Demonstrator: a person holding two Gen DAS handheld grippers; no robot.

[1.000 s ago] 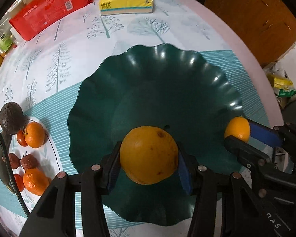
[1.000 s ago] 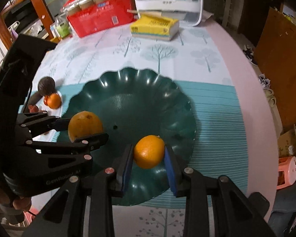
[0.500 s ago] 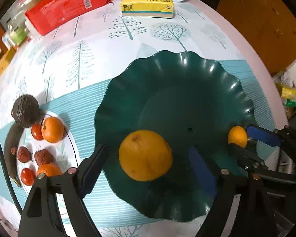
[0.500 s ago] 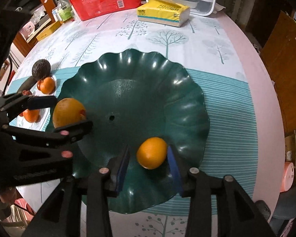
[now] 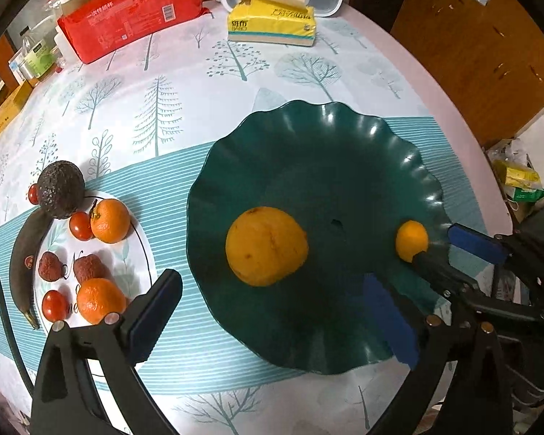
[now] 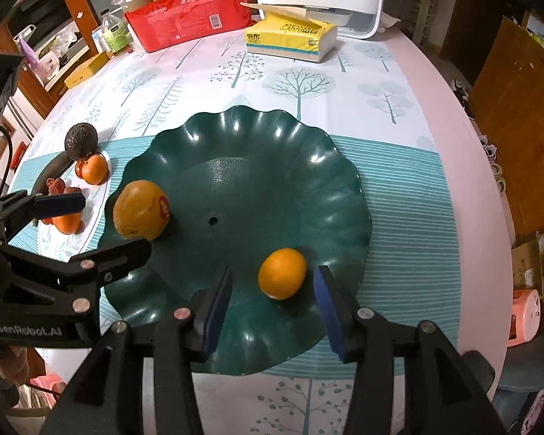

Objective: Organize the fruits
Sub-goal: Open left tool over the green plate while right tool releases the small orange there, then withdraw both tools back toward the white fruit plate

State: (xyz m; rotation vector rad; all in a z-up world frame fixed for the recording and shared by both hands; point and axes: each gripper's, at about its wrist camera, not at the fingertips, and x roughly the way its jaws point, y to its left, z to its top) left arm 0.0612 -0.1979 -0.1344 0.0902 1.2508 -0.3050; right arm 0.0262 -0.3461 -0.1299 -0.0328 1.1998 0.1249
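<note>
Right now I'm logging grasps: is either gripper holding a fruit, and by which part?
Nothing is held. The left gripper and right gripper are open; both oranges lie loose in the dark green scalloped bowl.

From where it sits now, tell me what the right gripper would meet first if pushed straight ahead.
The small orange in the green bowl: it lies just ahead between the open right gripper's fingers, though depth is hard to judge.

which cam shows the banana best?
Left wrist: the dark banana lies in full length along the white plate's left edge. Right wrist shows only a dark sliver behind the left gripper.
</note>
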